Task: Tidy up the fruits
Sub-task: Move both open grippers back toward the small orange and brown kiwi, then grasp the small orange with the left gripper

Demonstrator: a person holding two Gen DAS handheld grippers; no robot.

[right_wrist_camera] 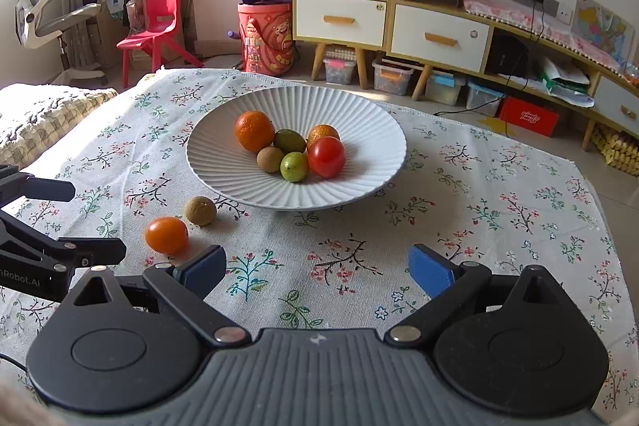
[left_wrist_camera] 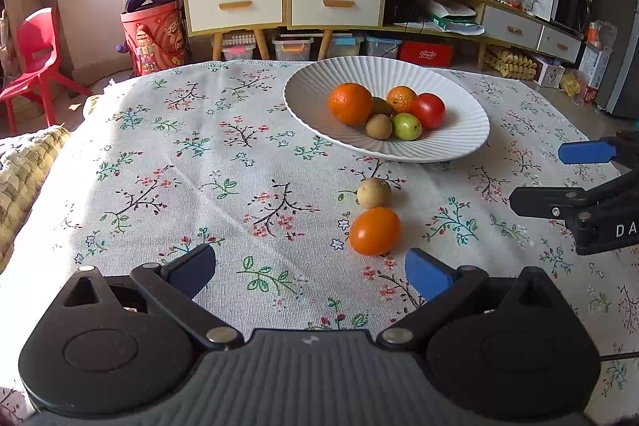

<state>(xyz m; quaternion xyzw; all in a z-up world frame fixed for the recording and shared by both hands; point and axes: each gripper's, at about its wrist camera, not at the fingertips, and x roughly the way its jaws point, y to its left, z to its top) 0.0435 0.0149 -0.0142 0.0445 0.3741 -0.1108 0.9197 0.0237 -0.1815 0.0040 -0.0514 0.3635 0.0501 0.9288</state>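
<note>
Left wrist view: our left gripper (left_wrist_camera: 309,272) is spread, empty. Just beside the plate (left_wrist_camera: 311,78) lie an orange tomato (left_wrist_camera: 374,231) and a longan (left_wrist_camera: 374,193). Our right gripper (right_wrist_camera: 317,270) is spread too

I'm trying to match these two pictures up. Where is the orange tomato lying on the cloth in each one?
Left wrist view: the orange tomato lies low and right of centre, just ahead of the left gripper, nearer than the brown fruit.
Right wrist view: it lies low on the left, left of the right gripper.
Shared landmark: the white plate behind it.
</note>
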